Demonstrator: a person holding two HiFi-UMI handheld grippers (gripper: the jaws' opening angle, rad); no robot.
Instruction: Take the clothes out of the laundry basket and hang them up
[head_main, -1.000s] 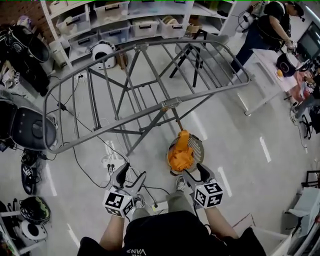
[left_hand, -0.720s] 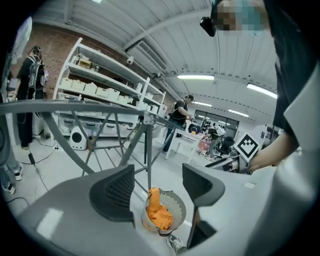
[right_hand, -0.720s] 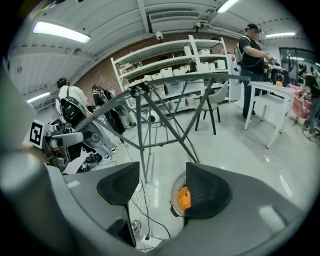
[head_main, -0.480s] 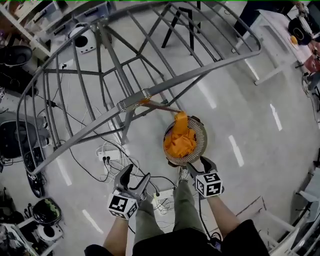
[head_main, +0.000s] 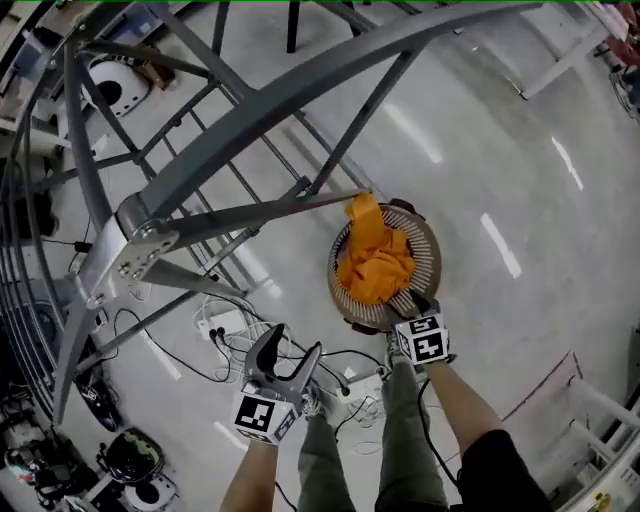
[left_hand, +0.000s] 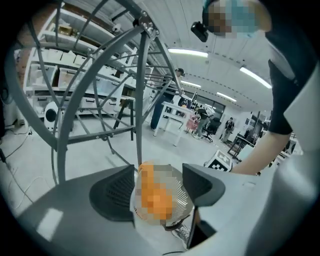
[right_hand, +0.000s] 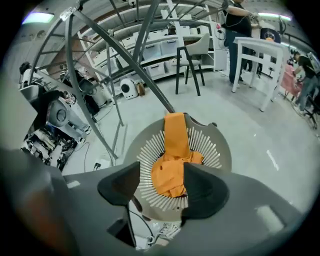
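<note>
Right claw (head_main: 408, 304) (right_hand: 159, 186) hangs with its jaws apart and nothing gripped, over the near rim of the basket (head_main: 428, 262). The orange cloth (head_main: 376, 264) lies bunched inside, with one strip draped up over the far rim beside a strut of the rack (head_main: 250, 108). Left claw (head_main: 288, 346), also spread and empty, is held to the lower left of the basket and apart from it, above cables (head_main: 215, 345) and a power strip (head_main: 225, 322) on the floor (head_main: 520, 180).
</note>
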